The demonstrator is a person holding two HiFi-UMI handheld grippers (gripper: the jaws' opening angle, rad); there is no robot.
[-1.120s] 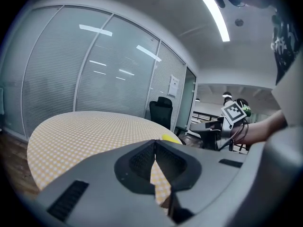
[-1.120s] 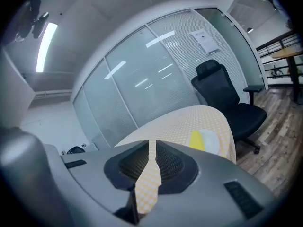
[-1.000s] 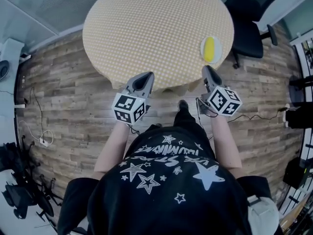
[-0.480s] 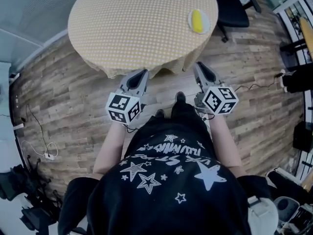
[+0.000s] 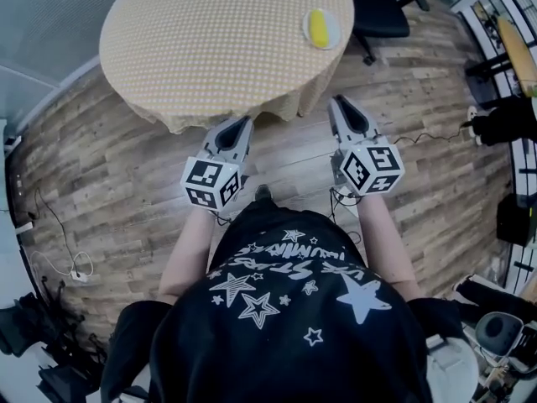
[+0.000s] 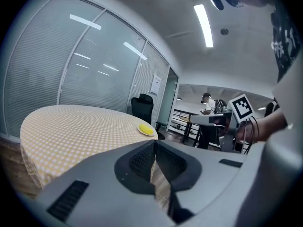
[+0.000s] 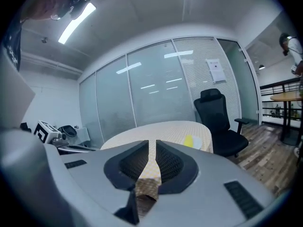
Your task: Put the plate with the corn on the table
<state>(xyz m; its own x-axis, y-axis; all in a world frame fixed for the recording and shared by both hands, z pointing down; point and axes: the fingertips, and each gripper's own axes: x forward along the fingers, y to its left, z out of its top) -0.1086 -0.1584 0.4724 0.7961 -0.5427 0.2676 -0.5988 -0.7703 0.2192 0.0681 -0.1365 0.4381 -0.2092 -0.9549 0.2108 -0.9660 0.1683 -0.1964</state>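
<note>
1 white plate [image 5: 331,38] with 1 yellow corn [image 5: 318,25] on it sits on the checkered round table [image 5: 210,40], near its rim, upper right of centre in the head view. 1 black office chair [image 5: 377,11] is just past it at the top. Lower down, over the wood floor, both grippers are clear of the table: left gripper [image 5: 243,123] tips pressed together on nothing, right gripper [image 5: 337,102] a sliver apart, also empty. The shirt [image 5: 285,309] has stars and lettering I can't read
</note>
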